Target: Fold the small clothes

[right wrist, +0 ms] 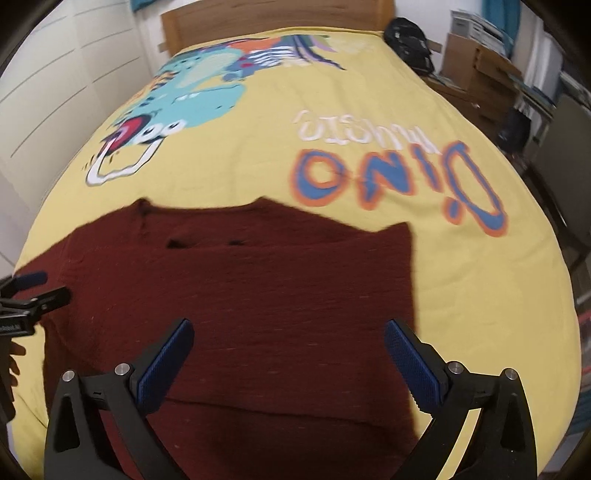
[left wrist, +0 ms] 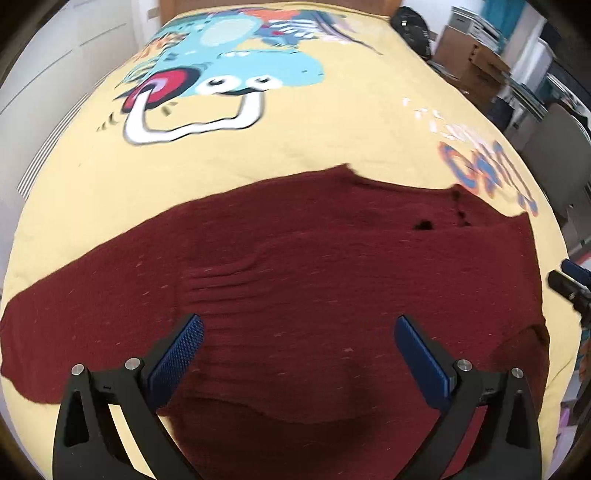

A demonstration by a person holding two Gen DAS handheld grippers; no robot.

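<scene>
Maroon knit sweater (left wrist: 314, 266) lies spread flat on the near part of a yellow bedspread (left wrist: 314, 140), and every place below is given from it. One sleeve runs off to the left in the left wrist view, and a ribbed cuff or hem lies folded across its middle; small dark spots, which may be buttons or holes, sit near its far edge. In the right wrist view the sweater (right wrist: 258, 288) ends at a straight right-hand edge, with bare bedspread (right wrist: 480, 295) beyond. Directly above the sweater hangs the left gripper (left wrist: 298, 328), jaws spread wide with nothing between the blue pads, which stand clear of the knit. Right gripper (right wrist: 289, 330) hovers over the sweater's right half, also wide apart and empty. Past the far edge of the sweater the bedspread carries a blue cartoon dinosaur (left wrist: 236, 62) and large "DINO" lettering (right wrist: 399, 181). Farther off, beyond the sweater, stand a wooden headboard (right wrist: 277, 18), a black bag (right wrist: 408, 35) and cardboard boxes (right wrist: 476, 66).
</scene>
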